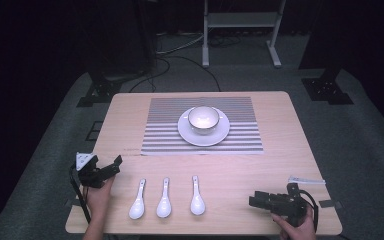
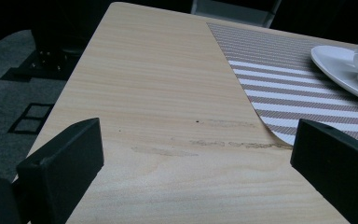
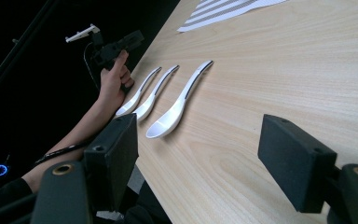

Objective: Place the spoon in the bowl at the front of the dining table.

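Both tongs, left (image 1: 111, 167) and right (image 1: 256, 200), sit wide open and empty near the desk's front corners. Right one should probably approach the nearest spoon (image 1: 196, 196) low, pinching its handle.

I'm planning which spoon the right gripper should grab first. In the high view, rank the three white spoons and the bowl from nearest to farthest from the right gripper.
From the right gripper:
1. Right spoon, closest, just to its left.
2. Middle spoon, next in the row.
3. Left spoon, at the row's far end, beside the left gripper.

The bowl, on its saucer up the table, sits about as far as the middle spoon; too close to rank.
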The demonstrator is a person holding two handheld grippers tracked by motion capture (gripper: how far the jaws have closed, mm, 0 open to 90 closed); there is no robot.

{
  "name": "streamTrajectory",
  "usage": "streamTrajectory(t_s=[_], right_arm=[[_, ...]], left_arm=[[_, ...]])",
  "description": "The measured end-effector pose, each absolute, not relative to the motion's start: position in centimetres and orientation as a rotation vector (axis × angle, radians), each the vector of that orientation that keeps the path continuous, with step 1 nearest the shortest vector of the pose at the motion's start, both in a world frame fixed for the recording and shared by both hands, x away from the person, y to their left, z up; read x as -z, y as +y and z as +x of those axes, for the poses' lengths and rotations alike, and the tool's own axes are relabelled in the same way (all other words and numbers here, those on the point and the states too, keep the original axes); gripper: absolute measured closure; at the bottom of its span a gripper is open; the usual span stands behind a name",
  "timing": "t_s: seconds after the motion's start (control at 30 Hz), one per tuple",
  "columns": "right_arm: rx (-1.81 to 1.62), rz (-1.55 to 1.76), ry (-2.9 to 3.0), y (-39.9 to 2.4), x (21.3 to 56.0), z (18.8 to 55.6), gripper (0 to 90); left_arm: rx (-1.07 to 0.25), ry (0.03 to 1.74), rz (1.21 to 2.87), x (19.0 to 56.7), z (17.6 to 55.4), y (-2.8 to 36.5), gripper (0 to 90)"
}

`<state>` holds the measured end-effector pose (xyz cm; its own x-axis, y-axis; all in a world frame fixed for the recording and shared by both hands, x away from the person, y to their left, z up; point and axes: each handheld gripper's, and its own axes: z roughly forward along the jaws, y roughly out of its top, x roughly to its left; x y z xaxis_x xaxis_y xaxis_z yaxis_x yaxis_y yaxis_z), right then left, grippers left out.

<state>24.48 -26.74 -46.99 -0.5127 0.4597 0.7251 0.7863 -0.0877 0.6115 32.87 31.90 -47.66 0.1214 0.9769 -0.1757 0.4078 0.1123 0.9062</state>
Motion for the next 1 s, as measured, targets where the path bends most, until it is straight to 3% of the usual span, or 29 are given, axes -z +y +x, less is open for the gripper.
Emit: streamTrajectory(t_s=[0.63,1.0], right_arm=[[1.539,-1.366,-1.957,-23.9,47.0,25.4,27.7],[1.492,-1.339,-1.959,-20.2,47.1,27.4,27.8]], left_arm=[[-0.765,1.436,1.466,47.6,32.9,31.8,1.3],[-0.763,1.437,1.463,47.7,32.9,31.8,1.3]])
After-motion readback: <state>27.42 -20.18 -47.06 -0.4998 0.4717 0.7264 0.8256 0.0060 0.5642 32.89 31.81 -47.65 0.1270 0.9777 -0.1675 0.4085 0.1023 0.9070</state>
